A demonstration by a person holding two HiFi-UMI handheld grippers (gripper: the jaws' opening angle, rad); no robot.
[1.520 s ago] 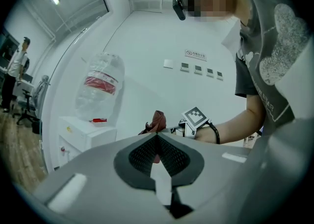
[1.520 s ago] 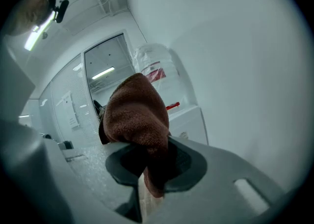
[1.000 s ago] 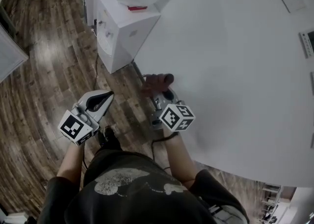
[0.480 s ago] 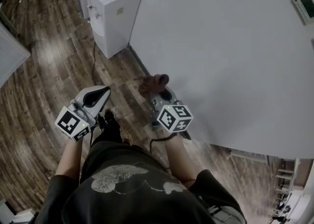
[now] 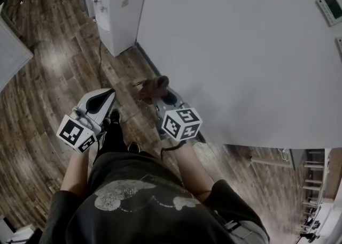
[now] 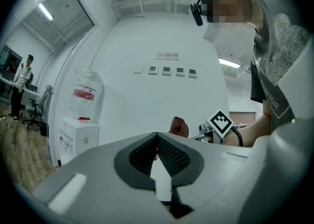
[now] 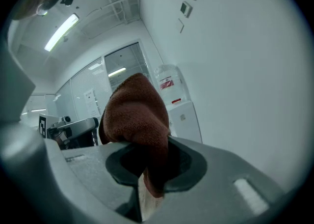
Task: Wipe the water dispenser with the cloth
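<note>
The right gripper [image 5: 159, 96] is clamped on the cloth [image 5: 152, 88]. In the right gripper view the brown cloth [image 7: 137, 120] is bunched up above the jaws, with a fold pinched down between the pads. The left gripper [image 5: 108, 96] carries nothing. In its own view the jaws meet at the tips with only bare wall behind them.

What has changed over the last second is the framing more than the grip. The water dispenser [image 5: 118, 10] has slid up and to the left in the head view, so it now sits against the top edge. The bottle that showed on top of it a second ago is cut off, leaving only the red cap. Both grippers have drifted a little to the left, and the cloth has kept the same bunched shape in the right jaws throughout.

The dispenser stands on the wooden floor [image 5: 53, 77] against the white wall [image 5: 240, 50], well apart from both grippers. The left gripper view shows it whole, off to the left, with the bottle [image 6: 83, 95] upright on it. The right gripper view has it just behind the cloth, so that gripper already points roughly at it.

I judge that wiping has not started — the cloth touches nothing but the jaws. This is still the approach, and the gap to the dispenser has to close before the cloth can meet the top or front panel. The hold looks firm enough for a wipe, though much of the cloth is wadded rather than spread, so the first contact may be a lump rather than a flat face.
</note>
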